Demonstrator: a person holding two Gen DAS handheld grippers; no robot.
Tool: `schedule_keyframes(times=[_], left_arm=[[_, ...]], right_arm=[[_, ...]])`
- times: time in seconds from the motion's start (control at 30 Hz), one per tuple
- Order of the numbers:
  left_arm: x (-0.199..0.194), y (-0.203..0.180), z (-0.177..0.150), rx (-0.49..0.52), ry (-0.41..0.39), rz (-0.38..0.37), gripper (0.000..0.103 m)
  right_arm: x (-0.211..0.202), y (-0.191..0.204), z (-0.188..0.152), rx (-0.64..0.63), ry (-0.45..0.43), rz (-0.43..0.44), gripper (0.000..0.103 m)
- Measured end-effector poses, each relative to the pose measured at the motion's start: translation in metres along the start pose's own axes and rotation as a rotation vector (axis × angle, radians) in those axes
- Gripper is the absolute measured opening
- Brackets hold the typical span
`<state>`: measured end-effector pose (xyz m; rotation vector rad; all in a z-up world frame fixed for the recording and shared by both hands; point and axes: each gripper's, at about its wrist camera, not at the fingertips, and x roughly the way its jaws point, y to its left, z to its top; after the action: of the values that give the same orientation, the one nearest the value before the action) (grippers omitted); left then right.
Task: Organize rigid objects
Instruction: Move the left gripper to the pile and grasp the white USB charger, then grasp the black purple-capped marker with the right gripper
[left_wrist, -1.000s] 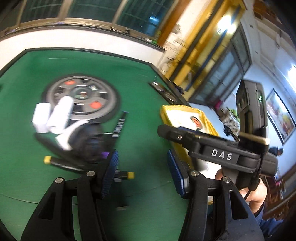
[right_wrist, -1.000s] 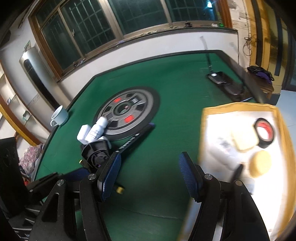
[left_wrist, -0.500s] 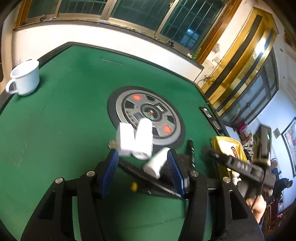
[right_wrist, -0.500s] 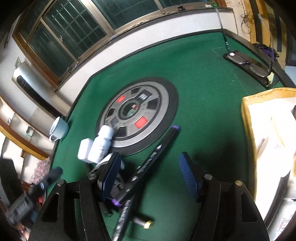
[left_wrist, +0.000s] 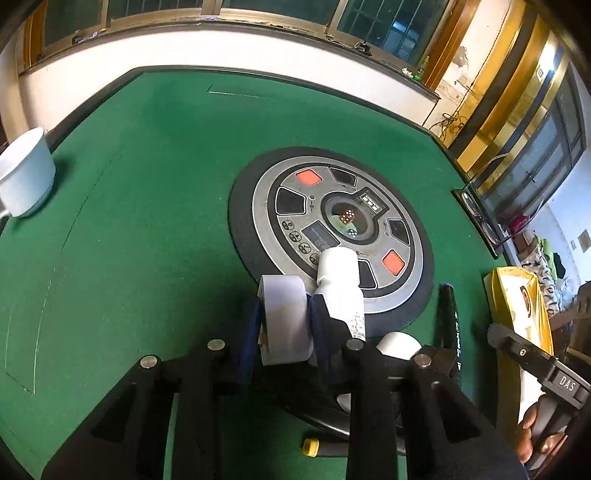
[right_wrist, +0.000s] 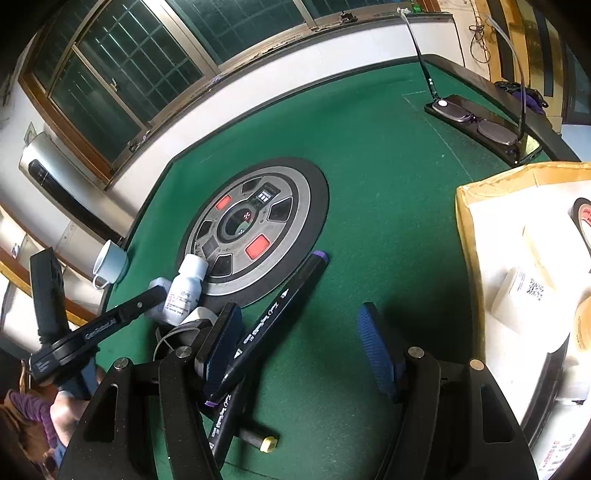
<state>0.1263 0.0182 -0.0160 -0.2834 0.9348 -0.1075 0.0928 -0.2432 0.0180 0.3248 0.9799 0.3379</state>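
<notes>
Closing on a small white box (left_wrist: 285, 320) at 6 o'clock of the dial, L gripper (left_wrist: 284, 325) pads flank it; white bottle (left_wrist: 341, 291) beside it, markers (right_wrist: 275, 314) loose; R gripper (right_wrist: 299, 347) apart, empty; tray (right_wrist: 466, 236) at 3 o'clock part-filled, most left

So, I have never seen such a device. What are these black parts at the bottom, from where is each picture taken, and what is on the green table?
There is no robot. A person holds a two-finger claw in each hand, with a camera on each looking along its fingers. In the left camera's picture, the left claw is closing, with a small white box between its blue pads. Beside it lies a white bottle, at the edge of the round grey dial. In the right camera's picture, the right claw is open and holds nothing. A black marker lies near its left finger. A white cup stands further away.
</notes>
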Motion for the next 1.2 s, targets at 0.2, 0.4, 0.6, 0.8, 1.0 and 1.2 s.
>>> schedule_keyframes(times=[0.2,0.4,0.6,0.8,1.0,1.2], left_arm=[[-0.01,-0.005,-0.011,0.069,-0.022,0.008,0.024],[-0.009,-0.003,-0.01,0.08,-0.043,-0.007,0.025],[-0.006,-0.005,-0.012,0.089,-0.066,0.011,0.025],[-0.012,-0.001,-0.013,0.072,-0.081,0.006,0.024],[-0.022,-0.003,-0.013,0.072,-0.116,0.008,0.024],[-0.041,-0.007,-0.022,0.058,-0.132,-0.021,0.024]], right_arm=[[0.013,-0.001,-0.004,0.014,0.047,0.021,0.06],[0.031,-0.001,-0.005,0.074,0.091,0.078,0.048],[0.046,0.012,-0.008,0.085,0.148,0.139,0.025],[0.034,0.019,-0.017,0.013,0.086,0.161,0.014],[0.014,0.019,-0.017,-0.032,0.002,0.154,0.014],[0.009,0.031,-0.018,-0.08,0.0,0.193,0.014]])
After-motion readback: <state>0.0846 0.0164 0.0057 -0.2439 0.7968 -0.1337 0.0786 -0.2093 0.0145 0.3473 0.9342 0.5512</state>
